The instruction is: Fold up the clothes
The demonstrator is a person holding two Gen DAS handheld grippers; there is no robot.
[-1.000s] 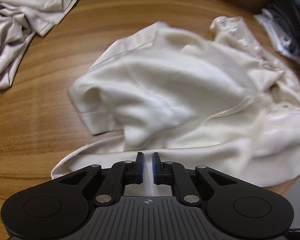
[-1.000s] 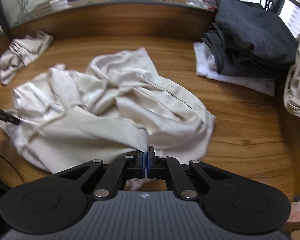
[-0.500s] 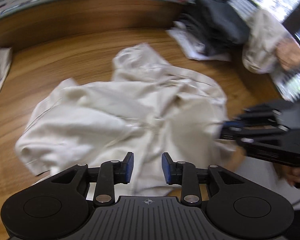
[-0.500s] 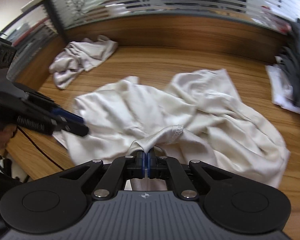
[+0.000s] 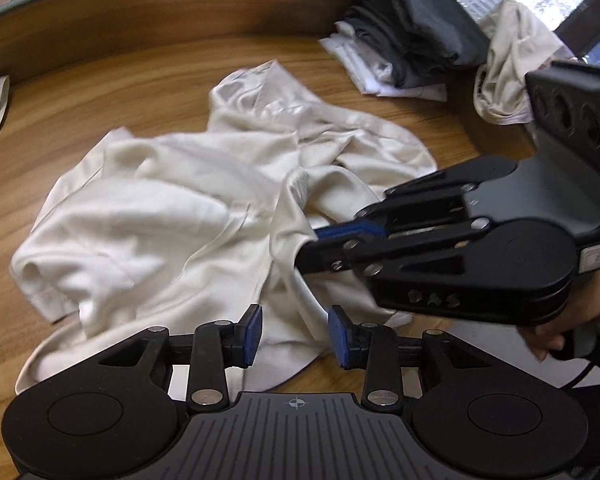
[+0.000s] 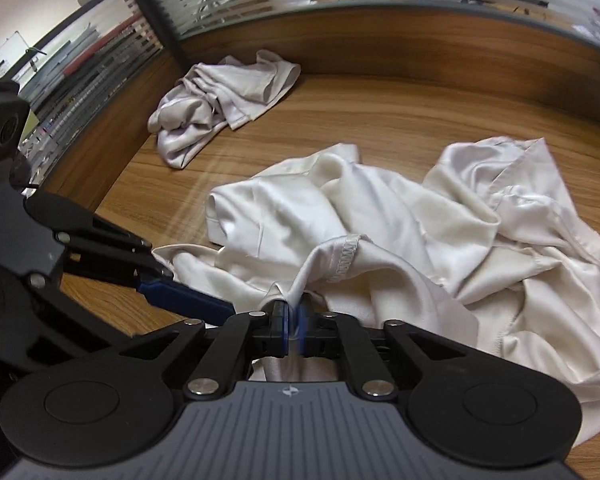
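Sorting out the crumpled cream garment (image 5: 188, 208) on the worktop (image 5: 100, 92), the right gripper (image 6: 293, 318) pinches a fold with opening fingers, the left gripper (image 5: 294, 334) opens empty (next, I judge, finding a hem).

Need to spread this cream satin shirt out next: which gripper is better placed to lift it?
Probably right: the right gripper, though opening, has a fold of the cream satin shirt between its fingers. The left gripper is opening with nothing gripped.

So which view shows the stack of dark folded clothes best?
The left wrist view: the stack of dark folded clothes lies in full at the far right of the table, on white garments. The right wrist view does not show it, only the cream garment.
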